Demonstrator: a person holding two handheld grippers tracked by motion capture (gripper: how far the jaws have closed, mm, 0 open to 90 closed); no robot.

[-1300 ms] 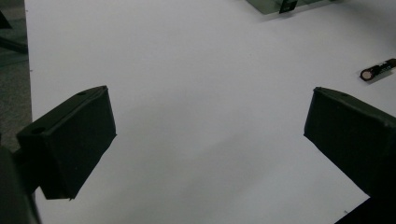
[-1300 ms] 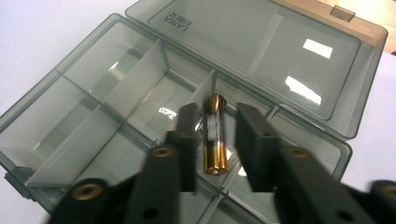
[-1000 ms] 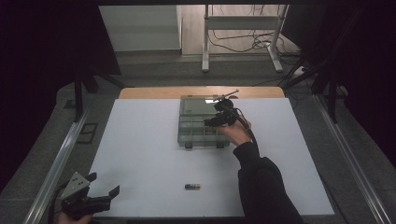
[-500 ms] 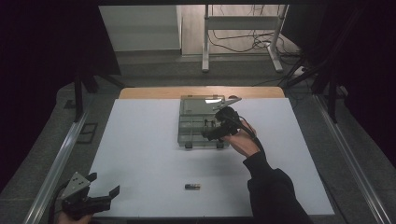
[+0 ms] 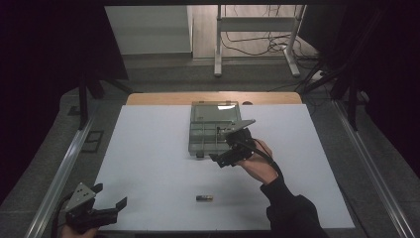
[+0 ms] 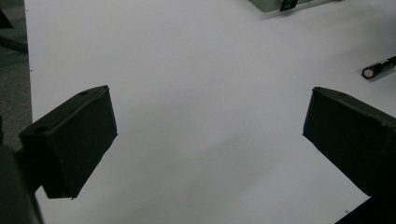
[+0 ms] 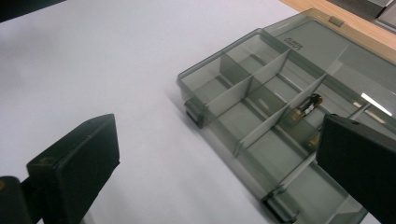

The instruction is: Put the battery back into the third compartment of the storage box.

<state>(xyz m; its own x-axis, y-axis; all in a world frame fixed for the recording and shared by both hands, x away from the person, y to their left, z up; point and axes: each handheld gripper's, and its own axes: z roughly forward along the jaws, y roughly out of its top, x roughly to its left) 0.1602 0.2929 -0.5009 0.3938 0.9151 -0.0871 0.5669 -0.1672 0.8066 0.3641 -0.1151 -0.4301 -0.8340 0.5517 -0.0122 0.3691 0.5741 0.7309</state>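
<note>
**benchrat:** so where's the right gripper at? Looks like it's sitting at the near right corner of that smoky clear compartment box on the white desk

**torx_fan:** yep. Its jaws have just been opening and now they're spread wide, released, nothing between them. In the right gripper view the box lies open just ahead of the jaws, more toward the right one, with its near corner landing roughly between the two

**benchrat:** anything in the box?

**torx_fan:** one small cylinder thing with a brass-coloured end, a battery as far as I can tell, lying in one of the middle compartments, just up and left of the right jaw's tip, not touching it. There's a second battery lying loose on the desk, nearer the person, well apart from the box and in front of the right hand

**benchrat:** and the left one?

**torx_fan:** left gripper is down at the near left corner of the desk, jaws gaping, empty. In its own view the loose battery is off past the right jaw, far right edge
</note>
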